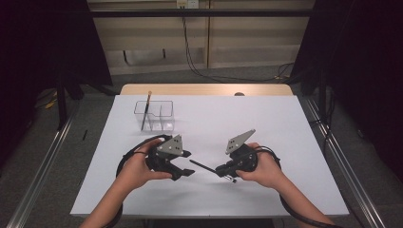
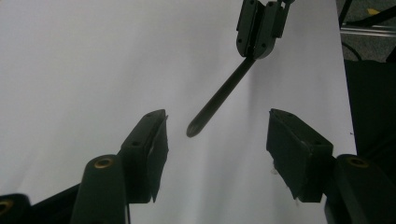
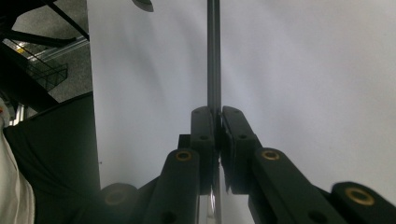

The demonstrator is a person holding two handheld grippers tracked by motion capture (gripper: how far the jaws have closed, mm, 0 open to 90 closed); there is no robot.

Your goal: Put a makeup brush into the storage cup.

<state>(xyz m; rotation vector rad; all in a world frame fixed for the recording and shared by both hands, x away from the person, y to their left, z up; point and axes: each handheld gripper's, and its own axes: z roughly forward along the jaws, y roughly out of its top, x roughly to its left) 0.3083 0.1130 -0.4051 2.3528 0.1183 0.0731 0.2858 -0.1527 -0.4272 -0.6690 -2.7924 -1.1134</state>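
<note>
The right gripper (image 3: 217, 116) clamps a dark pen (image 2: 219, 99), its tip between the left gripper's (image 2: 217, 135) parted jaws, untouched.

White sheet (image 1: 266, 118) covers the table; a strip of bare wood table edge (image 1: 204, 89) shows at the far side. Clear plastic organizer (image 1: 159, 116) with compartments stands on the sheet toward the far left. A pencil-like stick (image 1: 146, 110) stands tilted in its leftmost compartment. Small dark round object (image 1: 239, 94) at the far edge. Metal rails (image 1: 43, 166) flank the table. Cables (image 1: 199, 66) hang down the back wall to the grey floor (image 1: 223, 73).
</note>
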